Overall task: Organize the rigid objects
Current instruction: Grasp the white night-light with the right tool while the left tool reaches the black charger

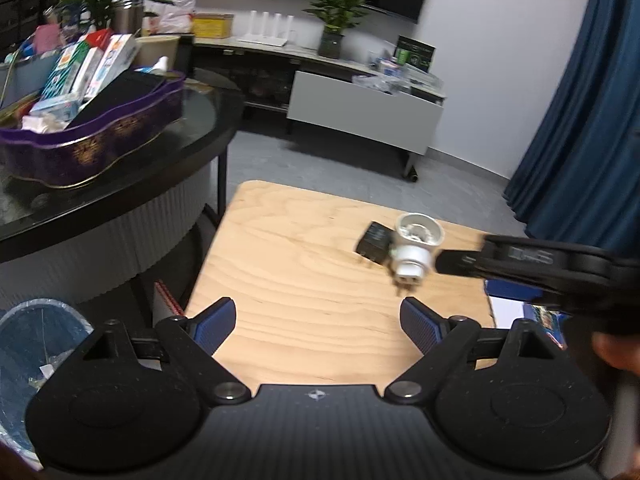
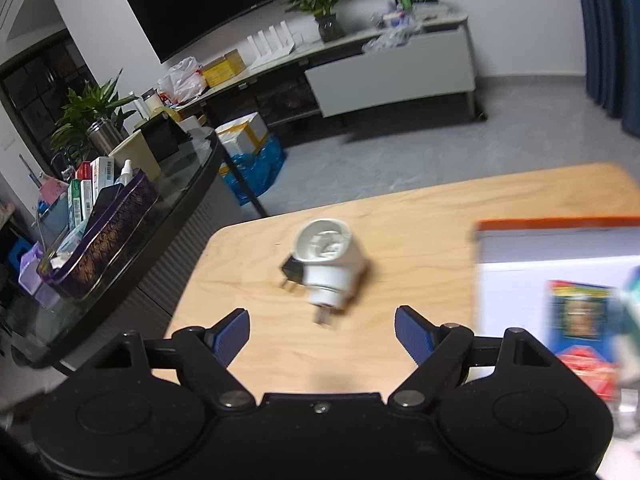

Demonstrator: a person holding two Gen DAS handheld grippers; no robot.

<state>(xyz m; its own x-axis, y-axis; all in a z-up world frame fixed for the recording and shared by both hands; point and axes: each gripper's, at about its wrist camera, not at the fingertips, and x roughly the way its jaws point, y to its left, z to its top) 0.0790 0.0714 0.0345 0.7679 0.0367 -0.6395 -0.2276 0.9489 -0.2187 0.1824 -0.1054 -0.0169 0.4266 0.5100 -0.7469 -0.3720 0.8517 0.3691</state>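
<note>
Here, on the wooden table (image 1: 304,264), a white plug adapter (image 1: 416,248) lies on its side with a small black adapter (image 1: 374,244) touching it behind. The left gripper (image 1: 318,320) hovers near with jaws spread wide and nothing between them; the right gripper (image 2: 322,328) is likewise spread, just short of the white plug's prongs. A printed box (image 2: 560,276) sits beside it.

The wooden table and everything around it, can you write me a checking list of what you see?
Surface: wooden table, mostly bare.
Job's things: white plug adapter lying on its side, touching a black plug; white box at the right edge.
Clutter: purple tray packed with boxes on the glass table.
Grippers: left hand-held gripper open, empty; right hand-held gripper open, empty, near the adapter.
Cables: nothing seen.
Surroundings: TV cabinet, plants, blue curtain, bin.
</note>
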